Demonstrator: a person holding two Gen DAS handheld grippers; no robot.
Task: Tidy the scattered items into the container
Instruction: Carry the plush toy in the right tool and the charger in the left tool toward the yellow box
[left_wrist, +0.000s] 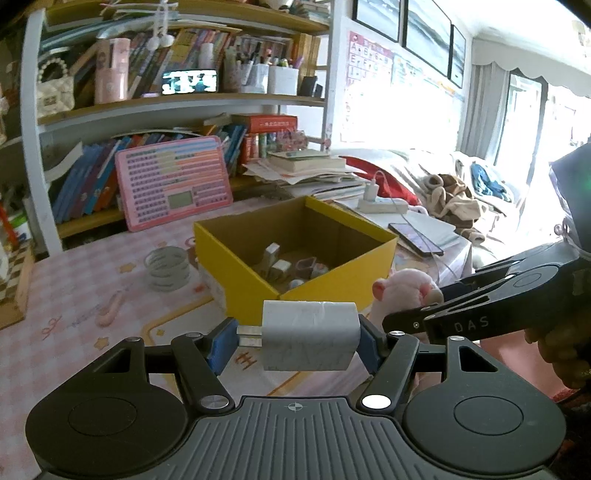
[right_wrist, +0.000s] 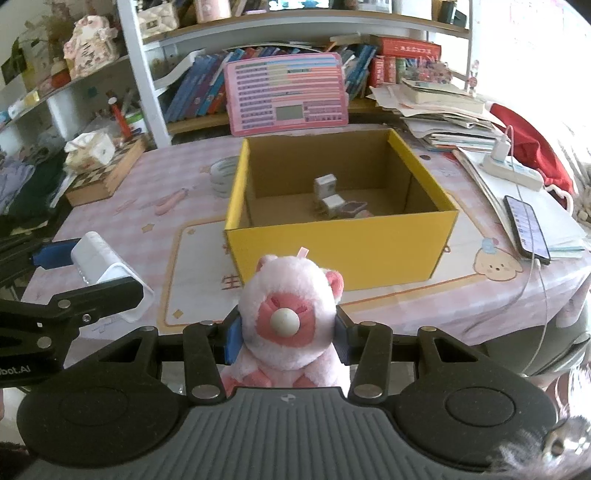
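Observation:
A yellow cardboard box (left_wrist: 240, 254) (right_wrist: 343, 247) stands open on the pink table, with several small items inside. My left gripper (left_wrist: 295, 341) is shut on a white plug adapter (left_wrist: 310, 339), held just in front of the box's near corner; the adapter also shows at the left of the right wrist view (right_wrist: 107, 271). My right gripper (right_wrist: 288, 328) is shut on a pink plush pig (right_wrist: 290, 317), held in front of the box's near wall. The pig also shows in the left wrist view (left_wrist: 402, 291).
Rolls of clear tape (left_wrist: 168, 267) and a pink pen-like item (left_wrist: 109, 308) lie left of the box. A phone (right_wrist: 526, 229), power strip (right_wrist: 513, 171) and stacked books (right_wrist: 443, 110) are on the right. A pink board (right_wrist: 288, 94) leans behind. A chessboard box (right_wrist: 107, 173) is at left.

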